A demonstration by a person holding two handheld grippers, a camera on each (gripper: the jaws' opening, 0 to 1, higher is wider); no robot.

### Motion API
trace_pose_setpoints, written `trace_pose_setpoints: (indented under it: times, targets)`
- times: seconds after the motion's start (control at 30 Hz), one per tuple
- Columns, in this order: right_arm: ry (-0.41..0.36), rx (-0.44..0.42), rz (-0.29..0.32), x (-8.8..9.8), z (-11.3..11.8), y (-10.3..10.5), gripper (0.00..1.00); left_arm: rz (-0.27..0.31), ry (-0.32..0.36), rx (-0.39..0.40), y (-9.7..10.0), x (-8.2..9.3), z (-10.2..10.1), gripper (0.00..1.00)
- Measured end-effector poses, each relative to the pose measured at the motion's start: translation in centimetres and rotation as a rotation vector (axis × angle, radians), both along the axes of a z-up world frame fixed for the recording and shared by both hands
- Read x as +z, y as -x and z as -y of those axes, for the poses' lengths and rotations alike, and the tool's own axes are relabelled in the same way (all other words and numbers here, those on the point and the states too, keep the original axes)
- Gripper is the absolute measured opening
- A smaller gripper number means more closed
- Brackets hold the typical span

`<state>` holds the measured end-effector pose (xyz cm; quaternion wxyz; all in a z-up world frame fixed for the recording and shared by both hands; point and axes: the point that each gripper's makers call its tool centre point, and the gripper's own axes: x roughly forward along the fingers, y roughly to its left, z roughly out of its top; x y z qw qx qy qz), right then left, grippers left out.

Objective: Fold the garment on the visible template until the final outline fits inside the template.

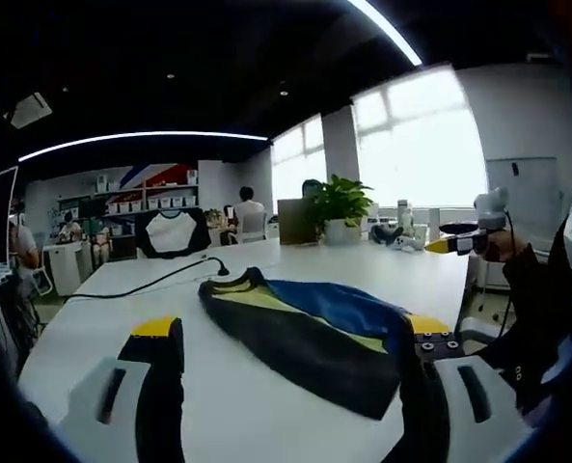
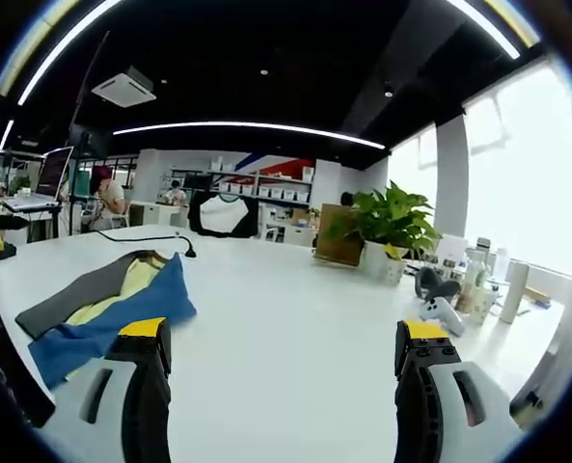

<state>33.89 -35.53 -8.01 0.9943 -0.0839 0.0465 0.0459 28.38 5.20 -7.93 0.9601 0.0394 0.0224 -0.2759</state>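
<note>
Centrally, the partly folded blue, yellow and dark garment lies on the white surface, with the left tongs and right tongs both spread and empty above it, so the next fold seemingly requires pinching an edge.

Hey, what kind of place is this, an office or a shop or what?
Most likely an open-plan office or lab. A long white table holds a potted plant, shelves with storage boxes line the back wall, and people sit at desks. A folded garment lies on the table.
</note>
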Motion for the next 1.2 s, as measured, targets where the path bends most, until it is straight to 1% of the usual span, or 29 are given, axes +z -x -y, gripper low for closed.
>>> trace_pose_setpoints:
  times: [0.13,0.33,0.4,0.43,0.47,0.63,0.7,0.77,0.87,0.93,1.03,1.07,1.13,1.2]
  targets:
    - [0.0,0.002,0.005,0.2,-0.1,0.0,1.0,0.011,-0.027,-0.019,-0.3,-0.6,0.7,0.93]
    - [-0.004,0.001,0.004,0.1,0.0,-0.4,1.0,-0.023,-0.03,-0.052,-0.6,-1.8,1.8,0.91]
    - [-0.028,0.037,0.015,0.1,-0.6,-0.6,1.0,-0.012,-0.037,-0.056,-0.8,-2.1,2.1,0.91]
    - [-0.039,0.052,0.013,0.1,-0.9,-0.6,1.0,-0.019,-0.041,-0.055,-1.0,-2.4,2.1,0.91]
    - [-0.05,0.064,0.005,-0.1,-1.2,-0.5,1.0,-0.047,-0.046,-0.061,-1.0,-3.0,2.3,0.91]
    - [-0.035,0.06,0.012,0.2,-1.1,-0.4,1.0,-0.059,-0.028,-0.089,-0.9,-3.4,2.9,0.89]
    - [-0.043,0.077,0.03,0.6,-1.3,-0.2,1.0,-0.047,-0.033,-0.106,-0.7,-3.5,3.4,0.85]
    - [-0.059,0.09,0.035,0.8,-1.6,-0.2,1.0,-0.045,-0.03,-0.126,-0.6,-3.6,3.8,0.82]
    - [-0.049,0.096,0.031,0.7,-1.9,-0.2,1.0,-0.07,-0.023,-0.152,-0.4,-4.0,4.4,0.82]
    - [-0.048,0.096,0.028,0.6,-1.9,-0.2,1.0,-0.072,-0.028,-0.156,-0.3,-4.2,4.6,0.81]
    - [-0.05,0.089,0.018,0.4,-1.7,-0.2,1.0,-0.078,-0.04,-0.168,-0.2,-4.6,5.0,0.81]
    - [-0.045,0.086,0.015,0.4,-1.6,-0.2,1.0,-0.083,-0.058,-0.179,-0.1,-4.9,5.2,0.81]
    - [-0.022,0.072,0.027,0.7,-1.2,0.0,1.0,-0.088,-0.066,-0.188,-0.1,-5.3,5.6,0.81]
    - [-0.013,0.058,0.035,1.0,-0.9,0.1,1.0,-0.099,-0.057,-0.204,0.0,-5.6,6.0,0.79]
